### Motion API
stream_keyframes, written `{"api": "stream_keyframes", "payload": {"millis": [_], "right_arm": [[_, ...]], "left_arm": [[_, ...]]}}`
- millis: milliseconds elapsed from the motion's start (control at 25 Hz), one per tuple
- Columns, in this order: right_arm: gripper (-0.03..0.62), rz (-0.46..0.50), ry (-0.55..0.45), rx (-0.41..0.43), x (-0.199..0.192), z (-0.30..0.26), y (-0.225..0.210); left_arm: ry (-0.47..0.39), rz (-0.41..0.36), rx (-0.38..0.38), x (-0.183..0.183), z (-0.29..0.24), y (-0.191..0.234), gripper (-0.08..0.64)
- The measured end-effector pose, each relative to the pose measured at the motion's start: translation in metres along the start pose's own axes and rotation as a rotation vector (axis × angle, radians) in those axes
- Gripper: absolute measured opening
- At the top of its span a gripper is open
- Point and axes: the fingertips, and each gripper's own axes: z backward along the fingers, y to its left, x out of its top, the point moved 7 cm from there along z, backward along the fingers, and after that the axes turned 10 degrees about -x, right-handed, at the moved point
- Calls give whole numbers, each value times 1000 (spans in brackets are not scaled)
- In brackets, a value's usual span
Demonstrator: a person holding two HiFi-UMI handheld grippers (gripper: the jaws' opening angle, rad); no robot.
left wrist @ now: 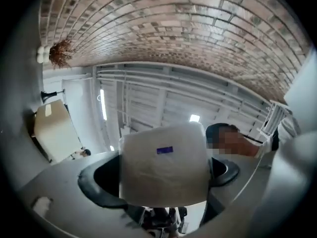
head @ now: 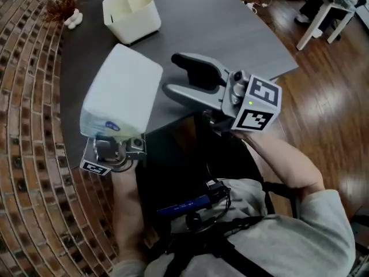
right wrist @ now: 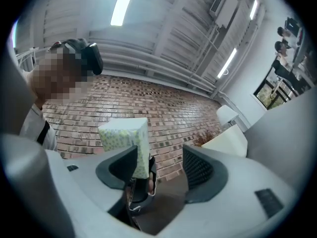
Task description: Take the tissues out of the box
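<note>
The left gripper's jaws are clamped on a white wrapped tissue pack with a small blue label, one dark pad on each side. The pack is out of the box, held above the near edge of the dark table. At the pack's 3 o'clock, the right gripper has its jaws apart with nothing between them. The cream box stands on the table at the pack's 12 o'clock, well apart from it. A brick floor lies at 9 o'clock
</note>
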Motion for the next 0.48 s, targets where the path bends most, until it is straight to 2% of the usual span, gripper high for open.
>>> {"api": "stream_keyframes", "payload": {"millis": [80,200,320,480], "right_arm": [[299,12,4,7,5,-2,5],[299,48,2,27,14,-5,8],[299,52,3,37,4,2,9],[299,62,15,38,-11,10,17]], "left_arm": [[-69,5,-15,7,-4,-7,483],[-124,21,-56,5,-11,-18,485],[-116,37,-68,-9,2,-30,485],[-88,47,-44,-22,31,-39,485]]}}
